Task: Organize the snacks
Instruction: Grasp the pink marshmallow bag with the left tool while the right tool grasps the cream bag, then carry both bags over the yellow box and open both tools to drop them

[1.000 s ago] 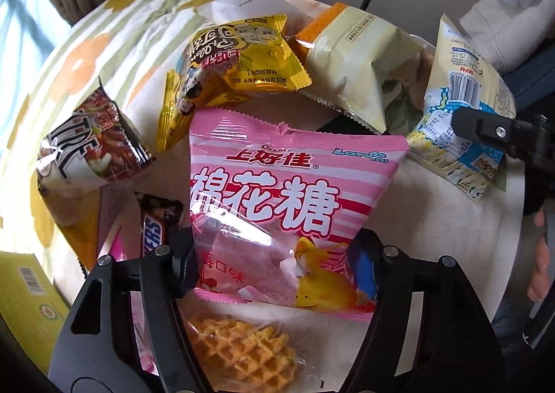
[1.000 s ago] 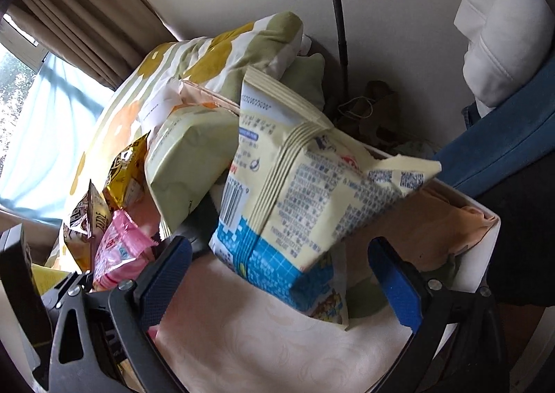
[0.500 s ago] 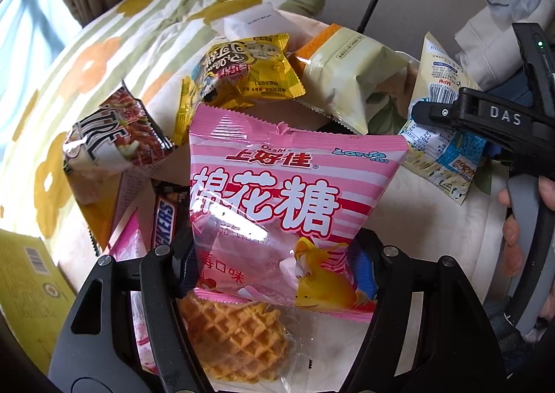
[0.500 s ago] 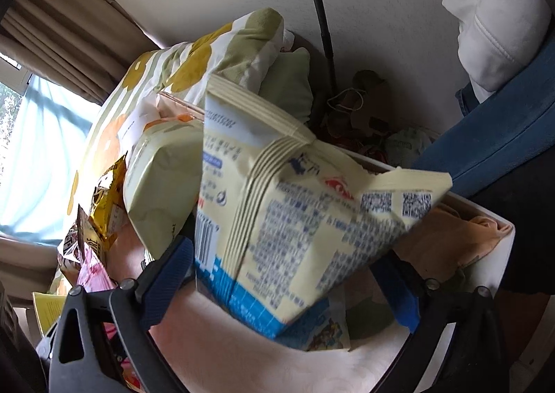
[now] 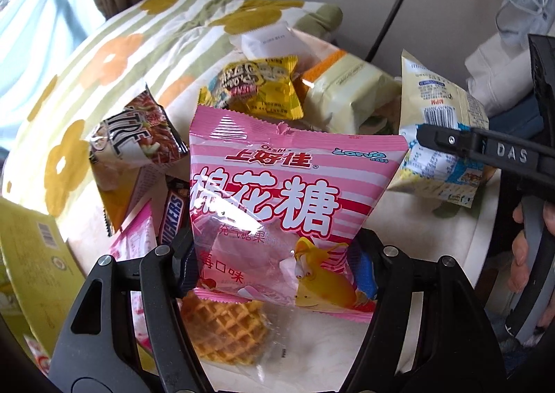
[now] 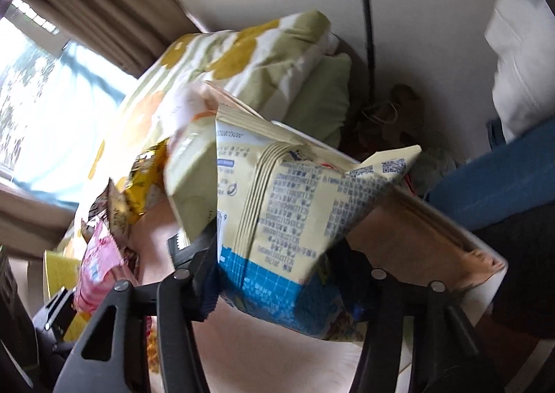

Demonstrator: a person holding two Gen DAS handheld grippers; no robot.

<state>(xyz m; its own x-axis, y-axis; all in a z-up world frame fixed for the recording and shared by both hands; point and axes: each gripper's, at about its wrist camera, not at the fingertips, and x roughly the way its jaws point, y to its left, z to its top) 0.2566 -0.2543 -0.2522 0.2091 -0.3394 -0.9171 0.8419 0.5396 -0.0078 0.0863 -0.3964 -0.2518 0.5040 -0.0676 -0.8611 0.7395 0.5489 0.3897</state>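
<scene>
- Our left hand-held gripper (image 5: 277,271) is closed on a pink bag (image 5: 288,205), its blue pads pressing the bag's lower corners from both sides.
- The pink bag stands upright between the pads: pink and white stripes, large red characters across the middle, a clear window low down and a yellow cartoon creature at the lower right; its serrated top edge has a small tear.
- Just below the bag a waffle (image 5: 225,330) in a clear wrapper lies on the pale counter (image 5: 433,236).
- To the left we see a Snickers bar (image 5: 171,219), and above it a noodle pack (image 5: 135,143) tilted on its side.
- Behind the pink bag lie a yellow pack (image 5: 260,87) and a pale green pack (image 5: 347,94); a flowered quilt (image 5: 104,59) lies beyond them.
- Our right hand-held gripper (image 6: 277,282) is clamped on a cream bag (image 6: 288,212), its jaws closed in on the bag's lower, blue-checked part.
- The cream bag is pale yellow, printed with small text, a QR code near its right corner, with a ribbed seam running down its face; the picture is blurred.
- From the left wrist view the same cream bag (image 5: 440,136) shows at the right, a black finger (image 5: 451,141) of the right hand-held gripper across it.
</scene>
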